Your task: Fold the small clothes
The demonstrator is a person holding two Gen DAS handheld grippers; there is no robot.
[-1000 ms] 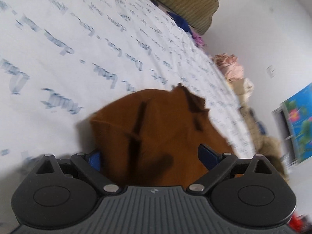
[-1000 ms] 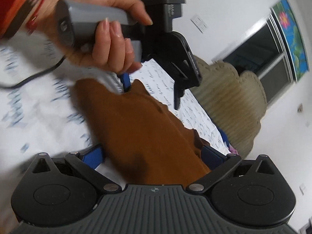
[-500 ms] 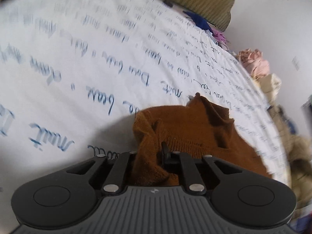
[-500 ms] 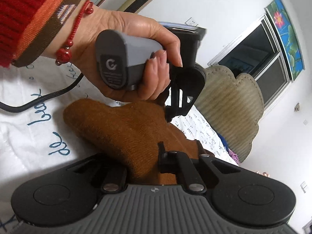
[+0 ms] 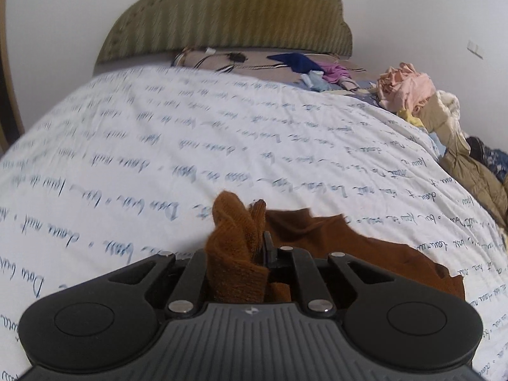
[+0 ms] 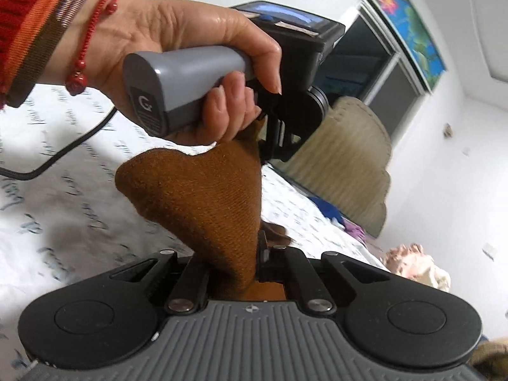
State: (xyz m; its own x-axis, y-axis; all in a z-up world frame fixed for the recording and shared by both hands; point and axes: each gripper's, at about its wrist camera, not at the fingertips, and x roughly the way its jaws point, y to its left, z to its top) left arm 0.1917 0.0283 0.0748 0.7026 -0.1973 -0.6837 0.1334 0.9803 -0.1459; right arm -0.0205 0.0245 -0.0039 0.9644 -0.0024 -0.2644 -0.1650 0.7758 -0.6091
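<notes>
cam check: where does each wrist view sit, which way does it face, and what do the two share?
Left wrist: on the left gripper, facing across the printed bedsheet to the headboard; only its own fingers show, shut on the brown knit garment.
Right wrist: on the right gripper, facing the person's left hand, also clamping the garment.
Shared: garment, bedsheet, headboard, pink clothes pile.

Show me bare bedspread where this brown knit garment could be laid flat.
Free: the white script-printed bedspread between the brown knit garment and the olive striped headboard. Crowded: the pile of pink and beige clothes along its right edge.
</notes>
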